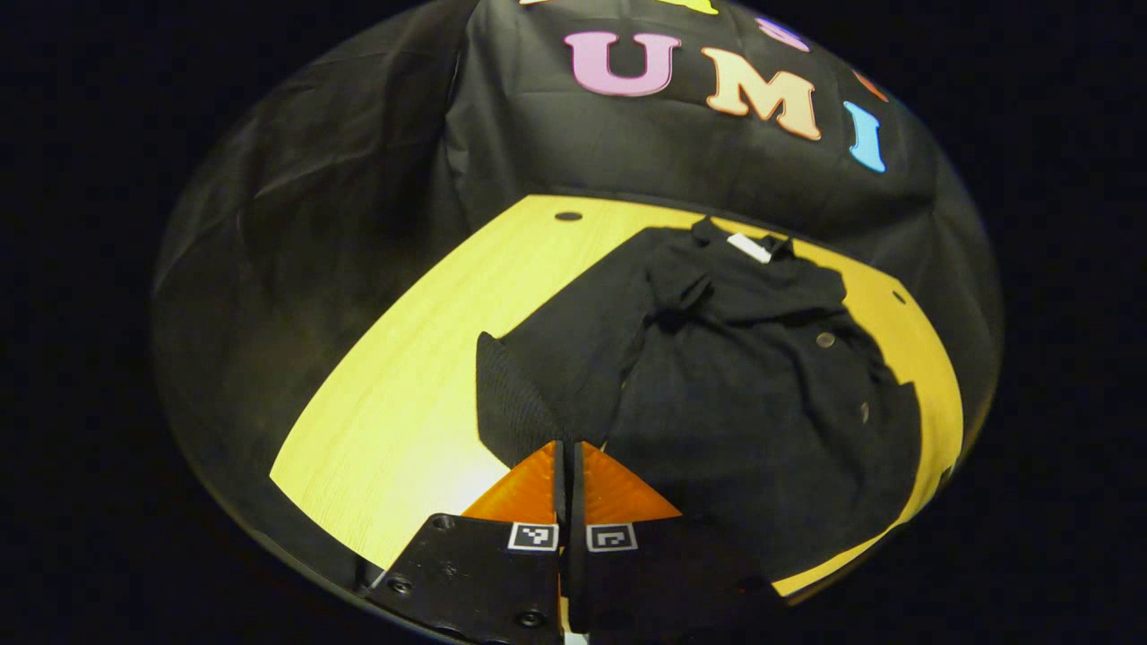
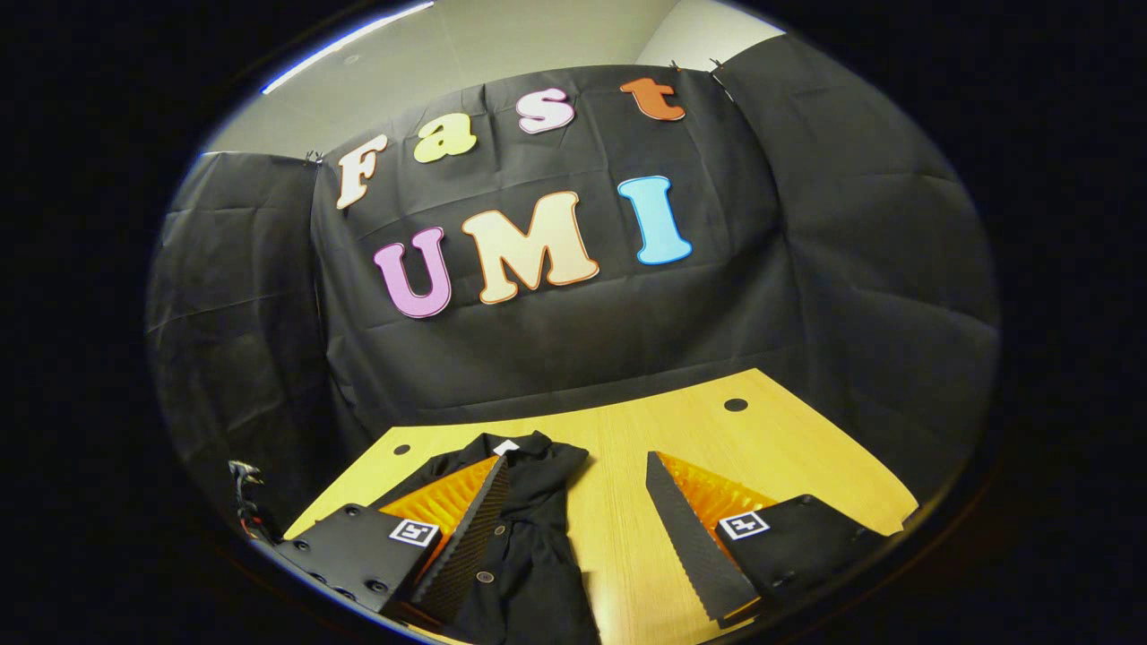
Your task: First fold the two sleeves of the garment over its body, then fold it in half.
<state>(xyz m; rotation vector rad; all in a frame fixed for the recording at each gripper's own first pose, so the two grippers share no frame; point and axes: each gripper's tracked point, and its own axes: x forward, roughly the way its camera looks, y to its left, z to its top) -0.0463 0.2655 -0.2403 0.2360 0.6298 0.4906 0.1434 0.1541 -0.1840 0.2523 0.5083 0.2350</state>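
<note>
Soft, limp shirt (image 1: 744, 385); best pinched at cuff (image 1: 506, 403). Left tool (image 1: 568, 466) closed, maybe on cloth; right tool (image 2: 573, 528) wide.

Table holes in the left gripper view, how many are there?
2. One hole at the table's far left, another at far right beside the garment; the garment may hide more.

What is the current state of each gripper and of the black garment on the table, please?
Left gripper: shut, pinching a black fabric edge, apparently the sleeve cuff.
Right gripper: open, holding nothing, above the table.
Black buttoned garment: lying rumpled on the table, collar toward the far wall, not yet folded in half.
Yellow wooden table: bearing the garment.
</note>
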